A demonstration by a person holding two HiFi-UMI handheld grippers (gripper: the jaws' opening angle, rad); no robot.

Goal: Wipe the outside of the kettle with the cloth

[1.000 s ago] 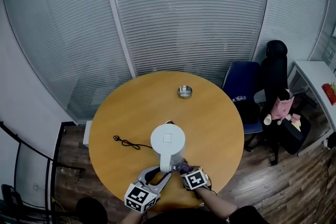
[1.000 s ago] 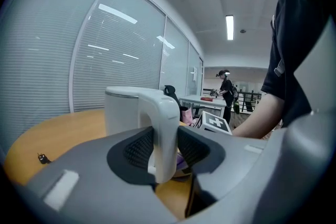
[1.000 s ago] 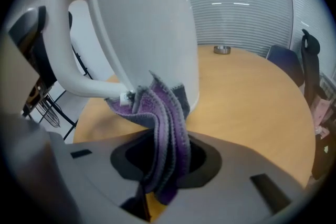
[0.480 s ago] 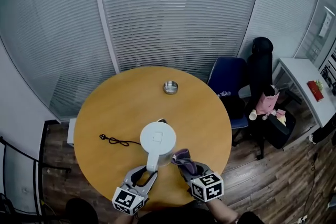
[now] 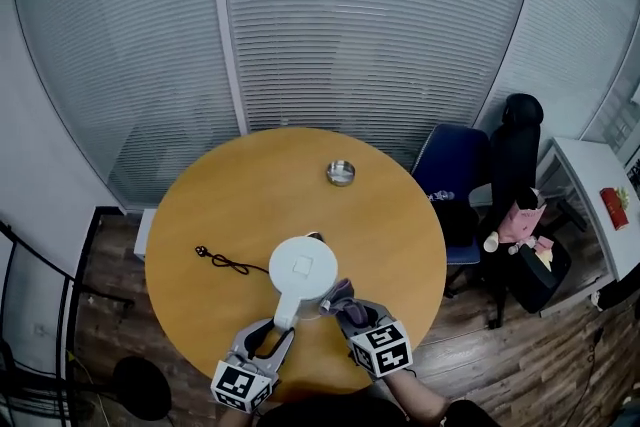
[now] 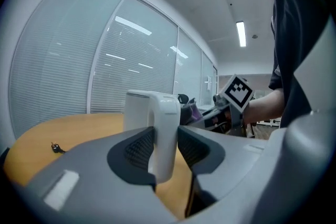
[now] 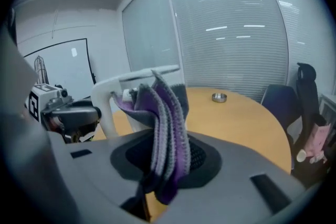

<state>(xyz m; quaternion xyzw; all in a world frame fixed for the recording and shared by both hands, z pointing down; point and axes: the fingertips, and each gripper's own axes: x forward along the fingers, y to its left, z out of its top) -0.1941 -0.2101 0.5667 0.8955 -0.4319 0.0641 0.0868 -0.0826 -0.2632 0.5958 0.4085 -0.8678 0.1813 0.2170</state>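
A white kettle (image 5: 303,266) stands upright on the round wooden table (image 5: 380,215), near its front edge. My left gripper (image 5: 281,317) is shut on the kettle's handle (image 6: 164,134), whose white bar runs up between the two pads. My right gripper (image 5: 341,303) is shut on a folded purple and grey cloth (image 7: 167,128). The cloth (image 5: 338,295) is held up beside the kettle's right side, close to its upper wall (image 7: 178,93). Whether it touches the kettle I cannot tell.
A black power cord (image 5: 226,261) lies on the table left of the kettle. A small metal dish (image 5: 340,173) sits toward the far side. Beyond the table's right edge are a blue chair (image 5: 452,173), a black chair (image 5: 515,145) and a white desk (image 5: 590,185).
My right gripper has risen with the cloth, from low by the kettle's base up to its right side. The left gripper has stayed on the handle.
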